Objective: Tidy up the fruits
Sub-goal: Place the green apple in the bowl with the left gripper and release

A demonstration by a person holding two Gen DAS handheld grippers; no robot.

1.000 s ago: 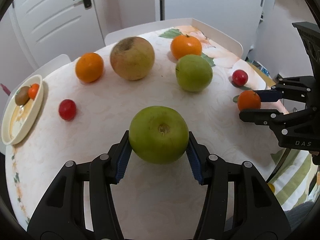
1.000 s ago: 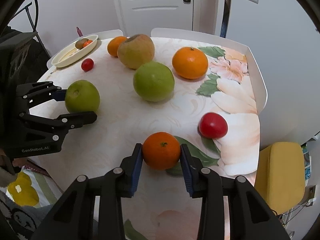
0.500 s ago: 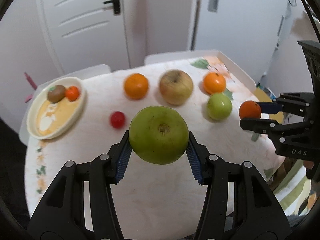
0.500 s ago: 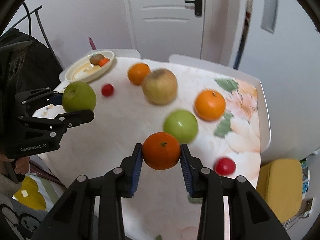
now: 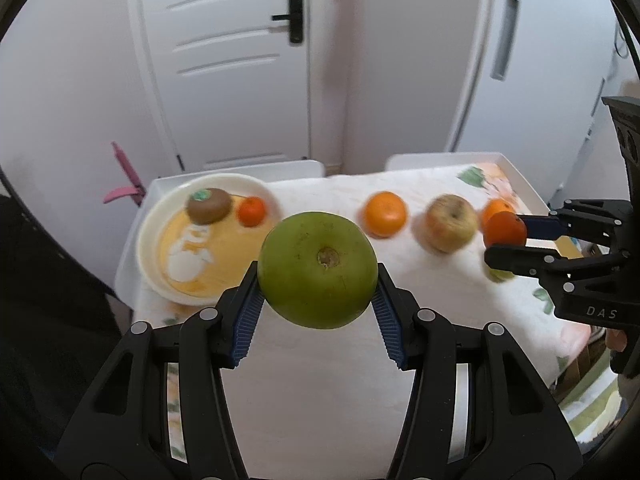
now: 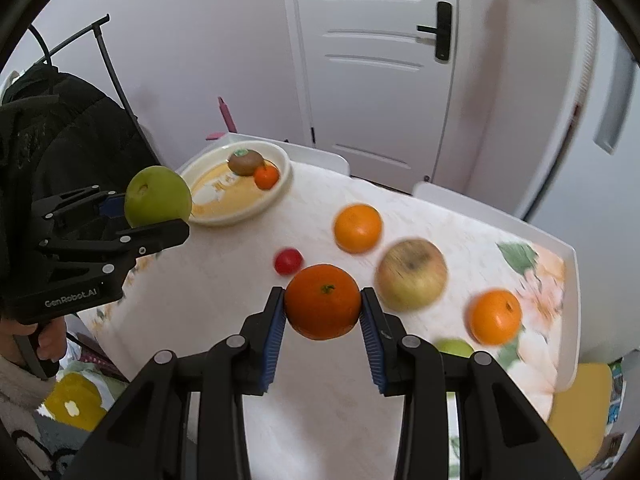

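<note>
Left gripper [image 5: 318, 280] clamped on a green apple [image 5: 318, 270], held in the air above the near part of the table [image 5: 312, 380], stem pit toward the camera. Right gripper [image 6: 323, 307] clamped on a tangerine [image 6: 322, 301], also lifted clear of the tablecloth. At far left, a cream plate [image 6: 276, 198] holding a kiwi [image 6: 245, 161] and a small orange fruit [image 6: 266, 177]. On the cloth: a red tomato [image 6: 288, 261], an orange [image 6: 357, 228], a yellow-brown apple [image 6: 412, 278], another orange [image 6: 495, 316] at right, a second green apple [image 6: 454, 347] partly hidden behind the right finger. Background fruit blurred.
</note>
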